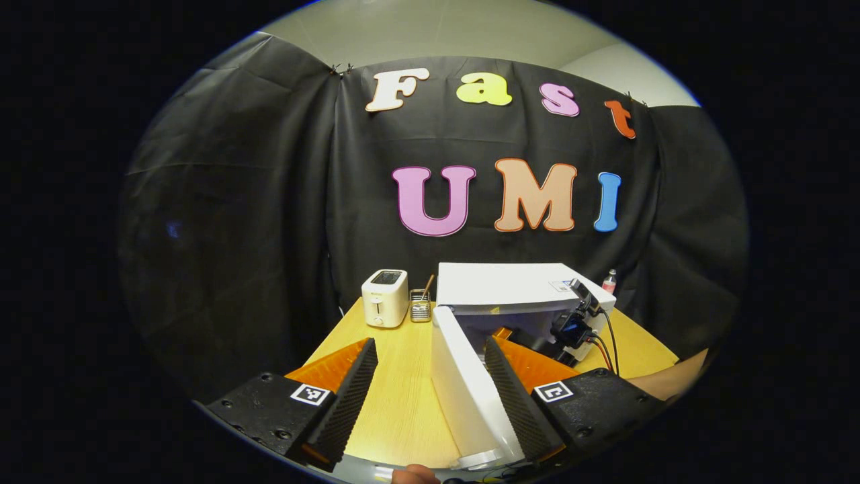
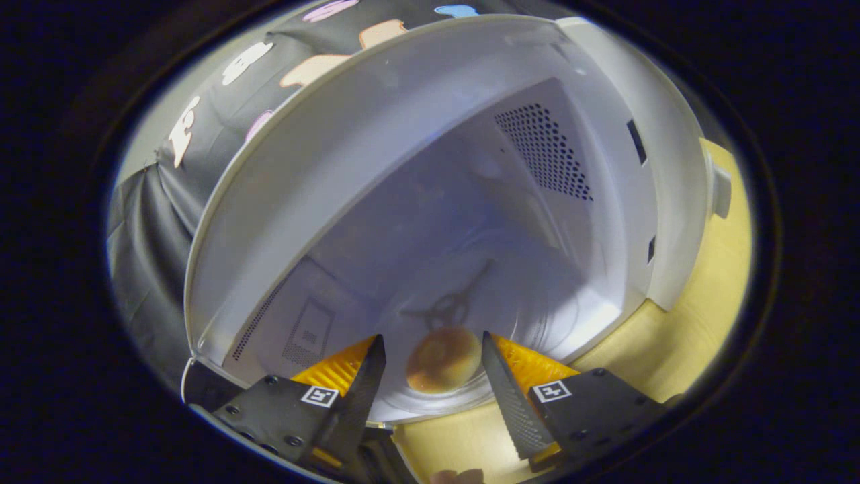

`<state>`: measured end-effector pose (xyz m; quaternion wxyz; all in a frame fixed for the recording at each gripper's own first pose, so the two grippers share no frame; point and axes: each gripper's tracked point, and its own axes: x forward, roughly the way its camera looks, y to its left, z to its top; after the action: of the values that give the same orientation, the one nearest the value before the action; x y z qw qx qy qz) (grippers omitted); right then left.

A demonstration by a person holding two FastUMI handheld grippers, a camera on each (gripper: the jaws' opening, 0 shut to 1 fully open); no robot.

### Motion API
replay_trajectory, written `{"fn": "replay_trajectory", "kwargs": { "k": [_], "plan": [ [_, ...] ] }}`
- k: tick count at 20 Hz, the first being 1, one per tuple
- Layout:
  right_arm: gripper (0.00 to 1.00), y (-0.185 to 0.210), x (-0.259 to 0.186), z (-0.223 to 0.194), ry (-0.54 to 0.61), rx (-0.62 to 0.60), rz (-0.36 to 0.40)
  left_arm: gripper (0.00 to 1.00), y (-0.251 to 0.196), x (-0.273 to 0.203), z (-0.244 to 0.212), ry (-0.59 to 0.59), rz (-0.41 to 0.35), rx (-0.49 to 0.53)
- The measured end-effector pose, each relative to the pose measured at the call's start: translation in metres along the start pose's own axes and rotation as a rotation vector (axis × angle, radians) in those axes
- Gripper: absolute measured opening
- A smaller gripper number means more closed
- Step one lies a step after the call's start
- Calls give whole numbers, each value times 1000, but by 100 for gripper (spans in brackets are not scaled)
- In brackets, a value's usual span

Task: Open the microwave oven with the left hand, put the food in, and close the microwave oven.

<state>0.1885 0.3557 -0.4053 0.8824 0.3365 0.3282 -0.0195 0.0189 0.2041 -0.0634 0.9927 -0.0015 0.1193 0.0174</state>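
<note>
The white microwave oven stands at the back of my yellow wooden worktop, its door swung wide open towards me. Inside, a round golden bun lies on the glass turntable near the front of the pale cavity.

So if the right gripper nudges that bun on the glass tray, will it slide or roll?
The bun looks round and domed with a flat base, so it would probably slide rather than roll. The tray looks smooth, so little should hold it. It seems soft and light, so a push may dent it.
</note>
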Motion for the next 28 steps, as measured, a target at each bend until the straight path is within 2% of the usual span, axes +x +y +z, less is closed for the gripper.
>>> {"fn": "replay_trajectory", "kwargs": {
  "k": [3,5,6,7,12,13,15,16,17,18,21,23,24,27,28],
  "plan": [
    [82,-6,-12,4,1,-70,10,95,-7,2,-3,11,-22,5],
    [83,-6,-28,8,-1,-138,39,95,0,2,-1,7,-5,36],
    [89,-6,-38,8,1,-185,62,95,3,2,0,5,6,52],
    [89,-8,-49,9,6,-237,85,94,6,0,1,2,16,61],
    [89,-22,-121,34,-40,-523,187,95,29,-8,1,7,131,97],
    [89,-27,-133,42,-50,-585,188,98,32,-10,-5,23,147,88],
    [89,-29,-160,56,-53,-661,225,93,41,-17,-22,64,211,81],
    [84,-26,-172,65,-73,-670,244,66,55,-23,-31,86,274,82],
    [89,-22,-184,79,-98,-664,263,38,66,-33,-44,118,330,79],
    [84,-17,-193,95,-122,-662,280,11,67,-36,-58,136,341,83],
    [84,-4,-208,146,-213,-682,295,6,61,-54,-117,270,351,66],
    [84,4,-218,174,-265,-698,305,7,65,-63,-149,341,419,63],
    [84,8,-225,188,-297,-701,308,2,56,-69,-168,367,404,48],
    [84,18,-240,217,-353,-678,329,0,37,-65,-192,398,366,49],
    [89,18,-242,224,-362,-679,324,0,31,-62,-194,389,349,43]
  ]
}}
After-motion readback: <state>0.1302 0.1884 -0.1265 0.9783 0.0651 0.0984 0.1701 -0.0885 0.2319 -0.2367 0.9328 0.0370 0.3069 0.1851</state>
